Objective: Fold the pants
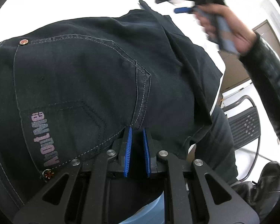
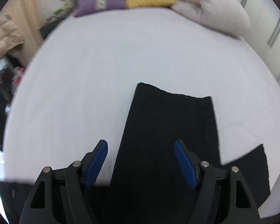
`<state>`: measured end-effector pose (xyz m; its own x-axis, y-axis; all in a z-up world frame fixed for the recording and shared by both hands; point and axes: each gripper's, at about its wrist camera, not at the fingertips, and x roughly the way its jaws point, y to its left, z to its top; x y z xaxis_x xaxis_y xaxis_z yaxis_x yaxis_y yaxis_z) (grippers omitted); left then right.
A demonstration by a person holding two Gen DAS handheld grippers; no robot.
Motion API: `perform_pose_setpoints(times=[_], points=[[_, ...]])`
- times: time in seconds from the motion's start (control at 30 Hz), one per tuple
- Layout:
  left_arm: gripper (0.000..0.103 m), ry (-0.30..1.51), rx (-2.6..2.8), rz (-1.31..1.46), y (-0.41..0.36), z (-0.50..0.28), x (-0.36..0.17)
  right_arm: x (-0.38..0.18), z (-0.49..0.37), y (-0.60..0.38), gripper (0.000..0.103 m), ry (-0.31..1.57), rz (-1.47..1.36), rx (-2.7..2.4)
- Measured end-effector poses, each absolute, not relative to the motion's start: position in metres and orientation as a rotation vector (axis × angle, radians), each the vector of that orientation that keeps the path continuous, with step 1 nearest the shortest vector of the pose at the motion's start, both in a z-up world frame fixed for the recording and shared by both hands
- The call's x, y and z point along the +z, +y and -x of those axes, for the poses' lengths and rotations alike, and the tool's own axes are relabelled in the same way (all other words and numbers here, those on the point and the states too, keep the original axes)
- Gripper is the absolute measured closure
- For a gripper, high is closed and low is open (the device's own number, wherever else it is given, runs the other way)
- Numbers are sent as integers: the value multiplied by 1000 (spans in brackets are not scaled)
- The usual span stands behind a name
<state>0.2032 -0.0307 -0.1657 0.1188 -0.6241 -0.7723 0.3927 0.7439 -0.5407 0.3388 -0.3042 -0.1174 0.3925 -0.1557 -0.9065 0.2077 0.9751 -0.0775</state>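
1. One bed (image 2: 102,71), white-sheeted, its edges cut off by the round view.
2. One pair of dark denim pants (image 1: 95,78) lies on it; the waist end fills the left wrist view, and two rivets show at the back pocket.
3. Three cushions at the headboard: white (image 2: 211,9), purple (image 2: 100,3), yellow (image 2: 149,1), all blurred.
4. Left gripper (image 1: 137,130): jaws nearly together, tips at the pants' seam; whether cloth is pinched is hidden.
5. Right gripper (image 2: 141,147): jaws spread wide, empty, above a trouser leg.
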Motion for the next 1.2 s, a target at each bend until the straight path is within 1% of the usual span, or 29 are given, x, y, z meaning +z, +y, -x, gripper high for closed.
perform_pose_setpoints(times=[0.1, 0.17, 0.2, 0.27, 0.3, 0.33, 0.37, 0.43, 0.57, 0.67, 0.73, 0.77, 0.83, 0.87, 0.93, 0.97, 1.0, 1.07, 1.1, 1.13, 1.17, 1.2], points=[[91, 1250, -759, 236, -25, -202, -170, -150, -370, -306, 27, 1231, -103, -283], [91, 1254, -763, 246, -22, -204, -171, -168, -380, -308, 35, 1268, -89, -313], [91, 1256, -766, 249, -21, -204, -172, -172, -379, -312, 35, 1246, -97, -328], [91, 1256, -771, 256, -17, -206, -172, -171, -375, -319, 43, 1209, -126, -332], [91, 1255, -772, 260, -16, -207, -173, -170, -372, -323, 57, 1198, -127, -329], [91, 1255, -773, 263, -15, -207, -173, -168, -369, -326, 75, 1190, -128, -320], [91, 1254, -775, 261, -15, -207, -174, -166, -367, -329, 96, 1189, -131, -316], [91, 1253, -774, 260, -11, -209, -172, -158, -356, -340, 98, 1168, -189, -299], [91, 1252, -766, 261, -11, -209, -172, -112, -308, -376, 98, 1000, -337, -265], [91, 1251, -761, 257, -12, -208, -172, -71, -245, -418, 98, 817, -483, -246], [91, 1252, -758, 258, -13, -208, -172, -59, -202, -445, 98, 728, -570, -265], [91, 1253, -754, 259, -12, -208, -172, -57, -166, -468, 98, 670, -651, -291], [91, 1253, -746, 260, -13, -207, -171, -62, -125, -500, 98, 595, -757, -337], [91, 1253, -738, 264, -12, -207, -170, -75, -89, -522, 98, 568, -824, -401], [91, 1255, -727, 271, -12, -205, -171, -100, -54, -548, 98, 561, -949, -458], [91, 1258, -723, 272, -12, -205, -171, -121, -28, -563, 93, 555, -1043, -490], [91, 1259, -720, 273, -12, -205, -171, -131, -17, -570, 91, 553, -1080, -508], [91, 1267, -708, 274, -12, -205, -170, -159, 9, -575, 76, 545, -1208, -517], [91, 1269, -702, 273, -12, -204, -170, -164, 16, -581, 73, 526, -1247, -494], [91, 1272, -695, 271, -12, -204, -169, -168, 22, -582, 60, 478, -1293, -451], [91, 1273, -691, 268, -12, -204, -168, -167, 19, -584, 43, 446, -1308, -421], [91, 1274, -684, 266, -13, -204, -167, -166, 13, -583, 36, 427, -1312, -402]])
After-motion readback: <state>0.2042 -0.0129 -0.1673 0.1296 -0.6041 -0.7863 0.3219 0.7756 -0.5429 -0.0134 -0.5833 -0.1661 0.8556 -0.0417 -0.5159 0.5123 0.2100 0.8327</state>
